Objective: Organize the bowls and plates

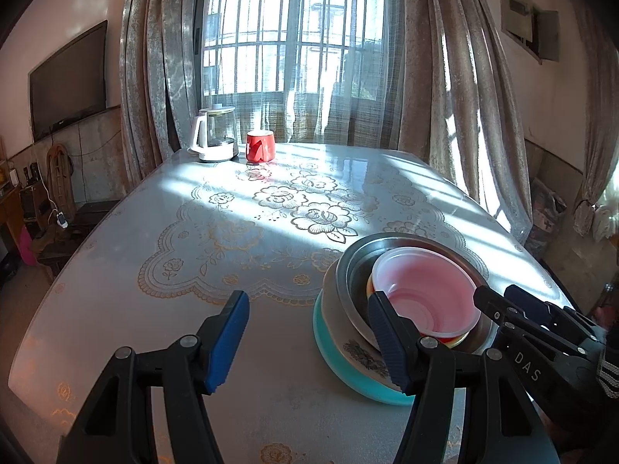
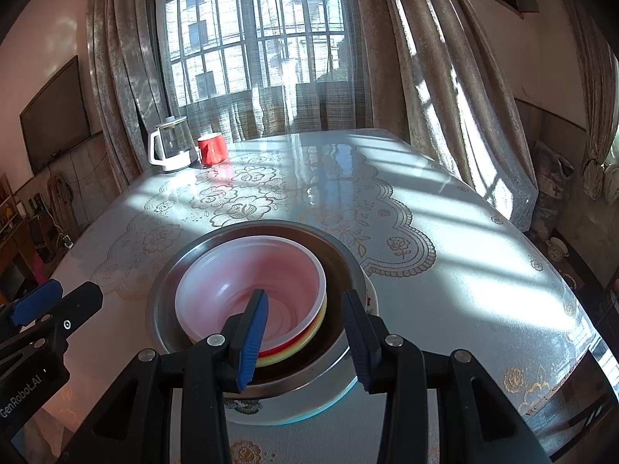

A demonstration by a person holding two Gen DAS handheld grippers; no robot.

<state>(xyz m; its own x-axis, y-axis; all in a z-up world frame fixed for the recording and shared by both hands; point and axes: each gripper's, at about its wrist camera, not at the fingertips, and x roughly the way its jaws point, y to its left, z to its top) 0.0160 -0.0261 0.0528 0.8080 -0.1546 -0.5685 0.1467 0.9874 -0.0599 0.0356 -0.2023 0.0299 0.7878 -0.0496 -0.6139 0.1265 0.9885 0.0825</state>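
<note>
A stack of dishes stands on the table near its front edge. A pink plastic bowl (image 2: 251,286) (image 1: 425,294) sits on top of red and yellow bowls, inside a steel bowl (image 2: 340,255) (image 1: 352,282), on a white patterned plate (image 2: 294,406) (image 1: 359,352) and a teal plate (image 1: 329,355). My right gripper (image 2: 305,332) is open, its fingers straddling the near rim of the pink bowl. It also shows in the left wrist view (image 1: 499,305). My left gripper (image 1: 309,340) is open and empty, just left of the stack, and shows in the right wrist view (image 2: 38,305).
A glass kettle (image 1: 214,135) (image 2: 170,145) and a red mug (image 1: 261,147) (image 2: 212,149) stand at the table's far left by the curtained window. The floral tablecloth (image 1: 271,201) covers the table. A TV (image 1: 69,77) hangs on the left wall.
</note>
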